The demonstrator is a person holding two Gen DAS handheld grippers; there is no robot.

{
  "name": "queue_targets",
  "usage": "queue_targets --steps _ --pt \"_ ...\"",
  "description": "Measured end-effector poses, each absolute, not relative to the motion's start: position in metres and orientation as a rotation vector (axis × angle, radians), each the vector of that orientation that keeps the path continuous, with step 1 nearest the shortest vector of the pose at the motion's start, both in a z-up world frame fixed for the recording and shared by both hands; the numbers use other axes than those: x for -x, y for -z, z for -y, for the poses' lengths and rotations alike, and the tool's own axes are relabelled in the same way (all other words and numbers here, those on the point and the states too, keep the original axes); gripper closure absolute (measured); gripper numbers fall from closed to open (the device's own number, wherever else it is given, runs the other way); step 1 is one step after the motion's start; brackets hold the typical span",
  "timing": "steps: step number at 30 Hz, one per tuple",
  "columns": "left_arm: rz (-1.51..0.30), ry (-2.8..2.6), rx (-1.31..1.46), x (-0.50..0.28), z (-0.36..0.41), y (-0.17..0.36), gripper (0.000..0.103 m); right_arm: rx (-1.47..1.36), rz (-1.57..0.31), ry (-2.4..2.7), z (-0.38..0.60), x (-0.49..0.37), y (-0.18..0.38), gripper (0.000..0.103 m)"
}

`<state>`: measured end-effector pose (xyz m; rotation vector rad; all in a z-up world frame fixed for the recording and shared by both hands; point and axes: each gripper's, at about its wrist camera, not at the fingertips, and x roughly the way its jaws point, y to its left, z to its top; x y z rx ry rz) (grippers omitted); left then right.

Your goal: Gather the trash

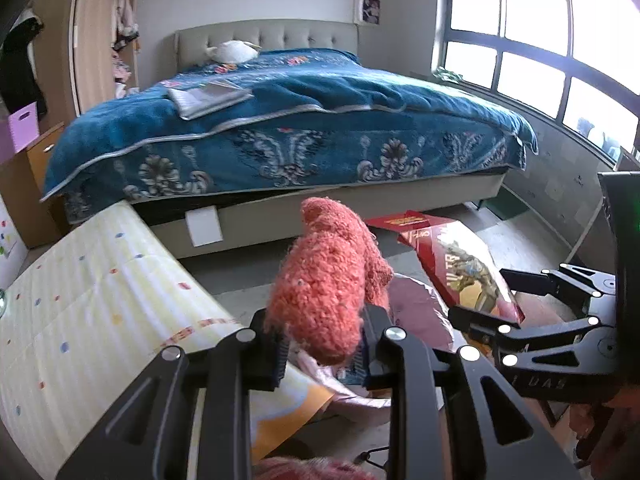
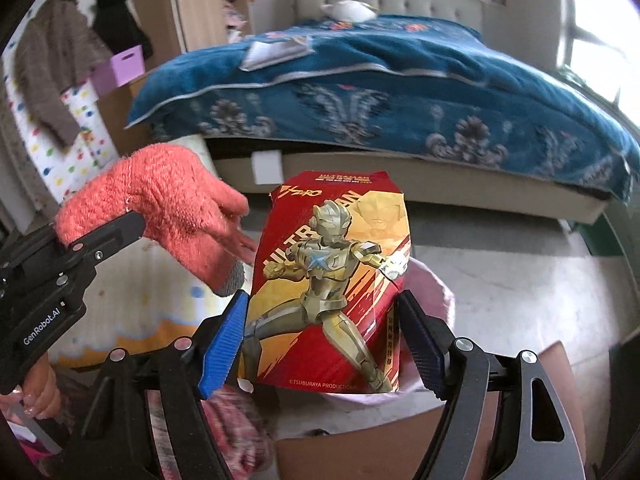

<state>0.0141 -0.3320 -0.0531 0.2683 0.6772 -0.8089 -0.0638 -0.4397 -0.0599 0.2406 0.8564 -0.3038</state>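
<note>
A fuzzy coral glove sticks up from my left gripper, which is shut on its cuff end. The right wrist view shows that glove at the left, still in the left gripper. My right gripper is shut on a crumpled red toy box with a gold figure printed on it, its blue pads pressing both sides. The red box hangs in the right gripper over a pink trash bag, whose rim lines a cardboard box.
A bed with a blue patterned blanket fills the background, a window to its right. A pale dotted mat lies on the floor at the left. A wardrobe with hanging clothes and a purple bin stand at the far left.
</note>
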Motion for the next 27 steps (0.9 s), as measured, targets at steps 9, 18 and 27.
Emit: queue_targets --steps 9,18,27 --pt "-0.721 0.83 -0.308 -0.029 0.38 0.071 0.044 -0.28 -0.91 0.333 0.491 0.063 0.094 0.024" --pt "-0.738 0.747 -0.275 -0.038 0.35 0.072 0.037 -0.329 -0.936 0.404 0.504 0.077 0.1 0.016" --pt "-0.695 0.558 -0.268 -0.027 0.279 0.045 0.025 -0.31 -0.849 0.346 0.469 0.101 0.074 0.013"
